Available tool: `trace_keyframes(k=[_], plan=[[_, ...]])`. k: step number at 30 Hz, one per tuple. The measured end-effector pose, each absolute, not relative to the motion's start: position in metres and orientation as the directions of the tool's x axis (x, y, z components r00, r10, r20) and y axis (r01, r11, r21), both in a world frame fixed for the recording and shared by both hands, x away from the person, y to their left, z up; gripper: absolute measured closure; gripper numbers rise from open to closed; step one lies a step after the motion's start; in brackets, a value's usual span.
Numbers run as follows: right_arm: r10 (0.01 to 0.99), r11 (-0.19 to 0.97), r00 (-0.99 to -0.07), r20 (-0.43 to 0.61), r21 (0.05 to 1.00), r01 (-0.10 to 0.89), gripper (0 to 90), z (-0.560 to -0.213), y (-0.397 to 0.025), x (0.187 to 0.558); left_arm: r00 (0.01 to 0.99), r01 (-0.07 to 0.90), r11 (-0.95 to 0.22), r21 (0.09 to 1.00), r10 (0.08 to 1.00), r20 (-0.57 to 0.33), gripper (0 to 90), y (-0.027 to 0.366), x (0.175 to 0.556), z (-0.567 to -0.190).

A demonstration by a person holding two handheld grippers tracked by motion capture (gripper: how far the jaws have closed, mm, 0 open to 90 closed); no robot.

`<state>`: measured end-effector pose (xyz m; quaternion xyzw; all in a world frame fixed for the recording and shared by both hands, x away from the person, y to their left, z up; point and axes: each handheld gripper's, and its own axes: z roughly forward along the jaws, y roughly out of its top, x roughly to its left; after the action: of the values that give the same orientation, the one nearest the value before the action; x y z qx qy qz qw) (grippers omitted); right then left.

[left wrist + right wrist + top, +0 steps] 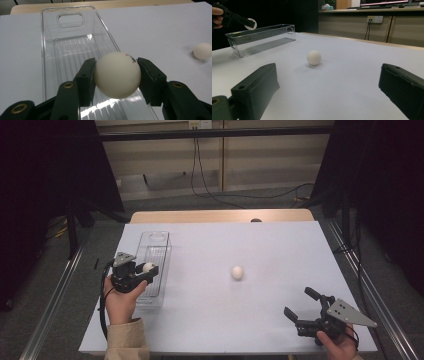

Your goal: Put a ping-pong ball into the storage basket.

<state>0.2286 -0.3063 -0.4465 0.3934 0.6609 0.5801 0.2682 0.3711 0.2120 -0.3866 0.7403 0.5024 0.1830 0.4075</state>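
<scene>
Left gripper (117, 75) fingers (86, 80) were clamped on a white ball (117, 74), one pad on each side, small red-and-dark mark near the ball's top. Ball was held above the near end of a clear plastic bin (75, 45), ribbed floor, oval handle cutout in its far end wall; whether the ball touched the bin floor, can't tell. In the high view the left gripper (145, 270) sat over the bin (156, 251) at the counter's left edge, a hand (121, 301) with a tan sleeve wrapped around its grip, grey three-cornered plate on top. Right gripper (329, 87) fingers (255, 87) were spread wide, nothing between them, low over the counter (260, 315) near its near-right corner, held in the other hand (341, 346). Second white ball (237, 272) lay loose on the white counter near its middle, well apart from both grippers and from the bin, straight ahead of the right gripper's gap in its own view (313, 57).
</scene>
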Motion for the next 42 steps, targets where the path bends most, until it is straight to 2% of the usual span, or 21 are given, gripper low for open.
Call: trace_keyframes(k=[42], plan=[[0.831,0.023,-0.548,0.097,0.978,0.207,1.8,-0.447,-0.307,0.229,0.387,0.618,-0.174,0.767,0.916,-0.104,51.0,0.213,0.376,-0.402]])
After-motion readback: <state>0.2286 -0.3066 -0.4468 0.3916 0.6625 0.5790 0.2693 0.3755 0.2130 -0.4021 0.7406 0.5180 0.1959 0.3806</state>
